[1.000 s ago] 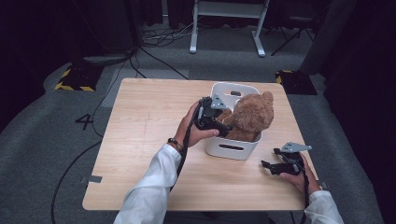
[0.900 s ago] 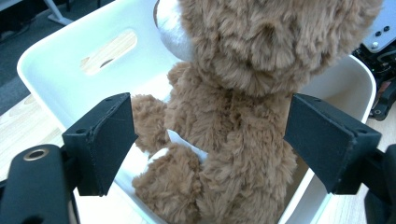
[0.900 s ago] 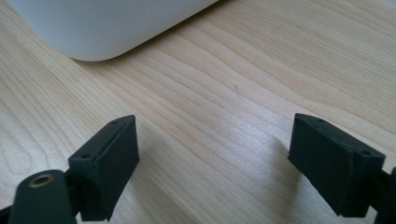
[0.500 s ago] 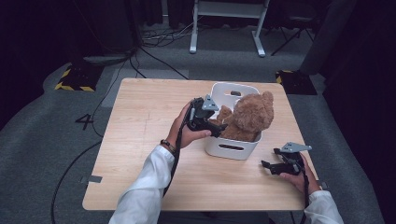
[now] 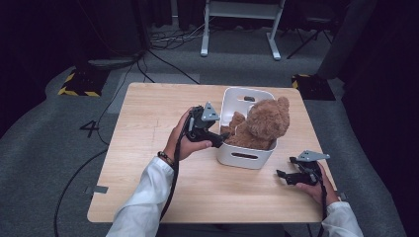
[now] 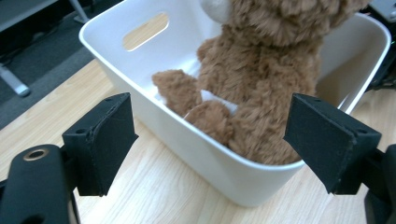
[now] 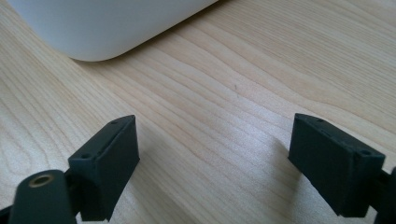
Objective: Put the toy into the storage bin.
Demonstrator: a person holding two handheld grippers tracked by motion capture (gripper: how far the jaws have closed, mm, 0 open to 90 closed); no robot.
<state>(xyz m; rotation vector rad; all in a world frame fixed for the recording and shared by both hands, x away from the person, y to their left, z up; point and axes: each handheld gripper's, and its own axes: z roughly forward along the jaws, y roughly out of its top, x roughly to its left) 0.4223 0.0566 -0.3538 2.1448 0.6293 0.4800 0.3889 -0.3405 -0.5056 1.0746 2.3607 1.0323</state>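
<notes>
Teddy bear [image 5: 262,126] sat inside the white bin [image 5: 245,160], and the left hand-held gripper [image 5: 221,141], spread wide beside that bin, should move slowly away without bumping it.

A pale wooden table [image 5: 148,197] stands on grey carpet [image 5: 59,163], black cables [image 5: 163,54] snaking across it. Dark curtains [image 5: 44,34] close off the left. A white metal stand [image 5: 237,10] sits behind, yellow-black hazard tape [image 5: 76,91] and a painted "4" [image 5: 90,129] marking the floor.
</notes>
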